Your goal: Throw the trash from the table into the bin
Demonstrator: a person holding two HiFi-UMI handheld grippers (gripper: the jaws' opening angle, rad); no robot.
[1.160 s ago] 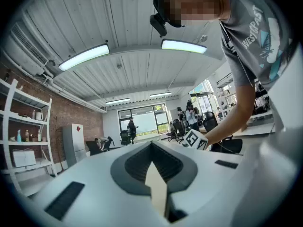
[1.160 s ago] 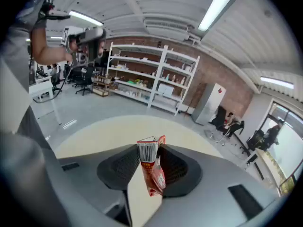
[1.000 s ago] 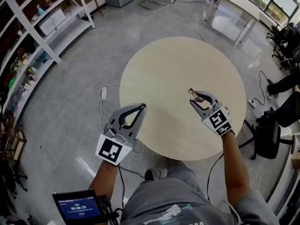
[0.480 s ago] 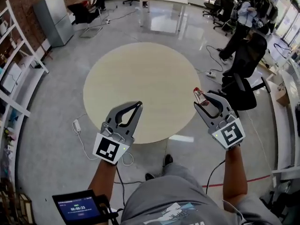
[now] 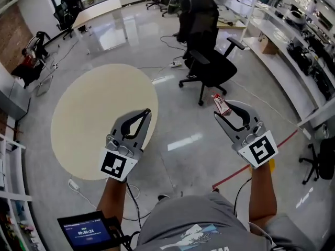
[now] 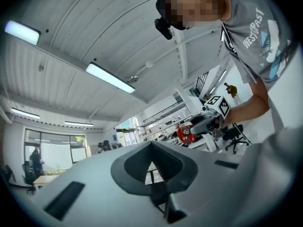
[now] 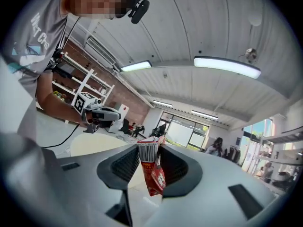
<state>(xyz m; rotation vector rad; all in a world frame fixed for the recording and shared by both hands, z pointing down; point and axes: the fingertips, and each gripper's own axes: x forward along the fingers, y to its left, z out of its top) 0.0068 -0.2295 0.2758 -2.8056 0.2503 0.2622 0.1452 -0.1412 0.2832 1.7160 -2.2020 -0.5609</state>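
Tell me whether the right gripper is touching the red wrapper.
Touching. In the right gripper view, the right gripper has both jaws pressed against the sides of the red wrapper, pinching it.

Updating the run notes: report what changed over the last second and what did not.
The person turned away from the round beige table, which slid from under the grippers to the head view's left; a black office chair now lies ahead. Unchanged: the right gripper clamps the red-and-white wrapper in its fingers; the left gripper is shut, empty.
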